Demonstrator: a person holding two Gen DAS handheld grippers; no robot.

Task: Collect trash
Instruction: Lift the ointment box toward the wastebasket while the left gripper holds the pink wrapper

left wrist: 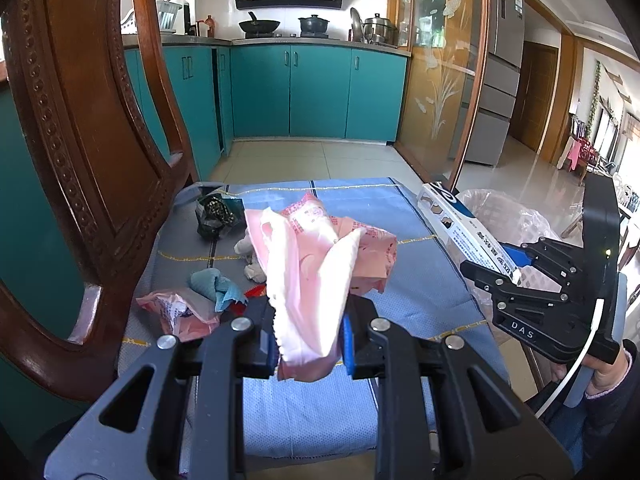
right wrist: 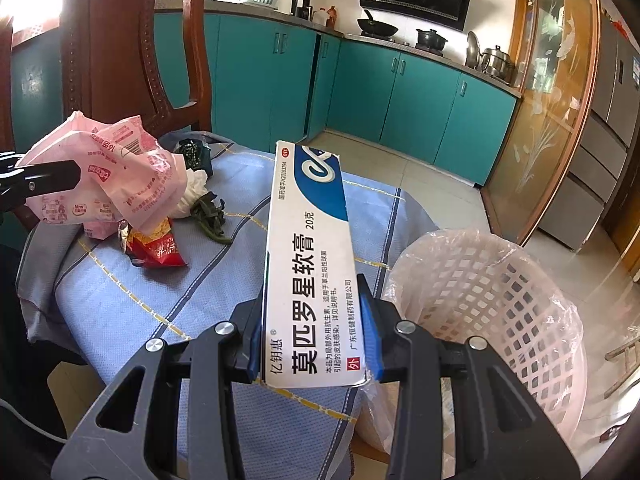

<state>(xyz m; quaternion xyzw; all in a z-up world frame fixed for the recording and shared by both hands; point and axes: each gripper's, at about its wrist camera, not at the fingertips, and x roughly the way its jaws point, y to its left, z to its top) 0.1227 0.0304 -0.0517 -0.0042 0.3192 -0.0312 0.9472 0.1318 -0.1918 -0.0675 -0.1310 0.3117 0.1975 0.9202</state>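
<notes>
My left gripper [left wrist: 308, 344] is shut on a crumpled pink and white plastic wrapper [left wrist: 312, 272], held above a blue cloth-covered chair seat [left wrist: 420, 280]. From the right wrist view the same wrapper [right wrist: 108, 176] hangs at the left. My right gripper [right wrist: 314, 344] is shut on a long white and blue ointment box [right wrist: 310, 256]; in the left wrist view this box [left wrist: 460, 224] and the right gripper [left wrist: 510, 276] are at the right, over the basket's near side. A pink lattice waste basket [right wrist: 492, 300] lined with clear plastic stands right of the seat.
More trash lies on the seat: a dark foil packet [left wrist: 214, 212], a blue scrap [left wrist: 216, 286], a pink wrapper [left wrist: 180, 312], white tissue [right wrist: 194, 190], a red snack bag [right wrist: 158, 250]. The carved wooden chair back [left wrist: 80, 140] rises at left. Teal cabinets [left wrist: 320, 92] stand behind.
</notes>
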